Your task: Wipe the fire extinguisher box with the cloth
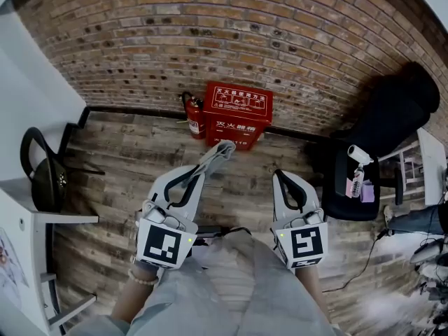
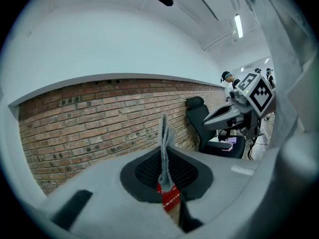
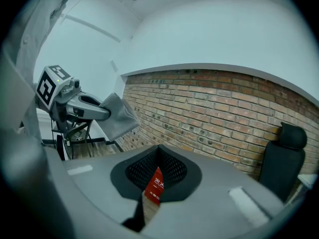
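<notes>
The red fire extinguisher box (image 1: pixel 238 114) stands on the wood floor against the brick wall, with a small red extinguisher (image 1: pixel 194 116) at its left side. My left gripper (image 1: pixel 213 161) is shut on a grey cloth (image 1: pixel 222 149), held in the air short of the box and apart from it. In the left gripper view the cloth (image 2: pixel 163 148) stands up between the jaws, and the box (image 2: pixel 170 197) shows below it. My right gripper (image 1: pixel 278 176) hovers to the right, shut with nothing in it. Through its narrow jaw slit I see the box (image 3: pixel 155 185).
A black office chair (image 1: pixel 381 131) stands at the right by the wall, with a spray bottle (image 1: pixel 357 168) on its seat. A white shelf (image 1: pixel 42 219) with a black bag (image 1: pixel 43 177) is at the left. Cables and a person's leg (image 1: pixel 413 219) lie far right.
</notes>
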`<state>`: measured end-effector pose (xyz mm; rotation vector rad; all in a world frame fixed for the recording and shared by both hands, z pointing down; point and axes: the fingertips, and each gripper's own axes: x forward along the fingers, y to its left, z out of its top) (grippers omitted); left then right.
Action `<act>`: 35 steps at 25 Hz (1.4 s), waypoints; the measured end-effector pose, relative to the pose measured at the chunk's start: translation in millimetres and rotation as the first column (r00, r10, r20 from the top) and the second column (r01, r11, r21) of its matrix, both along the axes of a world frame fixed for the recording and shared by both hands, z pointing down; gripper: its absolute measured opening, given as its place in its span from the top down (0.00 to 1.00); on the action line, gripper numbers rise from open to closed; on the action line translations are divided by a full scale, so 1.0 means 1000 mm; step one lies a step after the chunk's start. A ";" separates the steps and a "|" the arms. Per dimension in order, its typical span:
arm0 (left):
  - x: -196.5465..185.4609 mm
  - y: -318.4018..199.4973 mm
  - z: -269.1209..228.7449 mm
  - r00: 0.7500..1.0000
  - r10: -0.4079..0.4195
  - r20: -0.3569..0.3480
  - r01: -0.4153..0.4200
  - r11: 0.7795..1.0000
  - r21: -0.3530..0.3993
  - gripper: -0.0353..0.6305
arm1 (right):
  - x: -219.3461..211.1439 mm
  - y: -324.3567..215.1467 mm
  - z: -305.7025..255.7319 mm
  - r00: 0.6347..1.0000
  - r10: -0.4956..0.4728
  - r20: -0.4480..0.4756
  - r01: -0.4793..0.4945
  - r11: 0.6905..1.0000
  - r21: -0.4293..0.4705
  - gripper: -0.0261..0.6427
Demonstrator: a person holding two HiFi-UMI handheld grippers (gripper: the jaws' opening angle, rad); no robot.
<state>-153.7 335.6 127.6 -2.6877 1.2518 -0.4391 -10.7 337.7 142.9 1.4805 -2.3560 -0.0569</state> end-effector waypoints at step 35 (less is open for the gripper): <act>0.076 -0.176 0.021 0.990 -0.142 0.014 0.143 0.988 -0.051 0.94 | 0.073 -0.188 0.052 0.987 -0.160 0.031 0.163 0.979 -0.126 0.95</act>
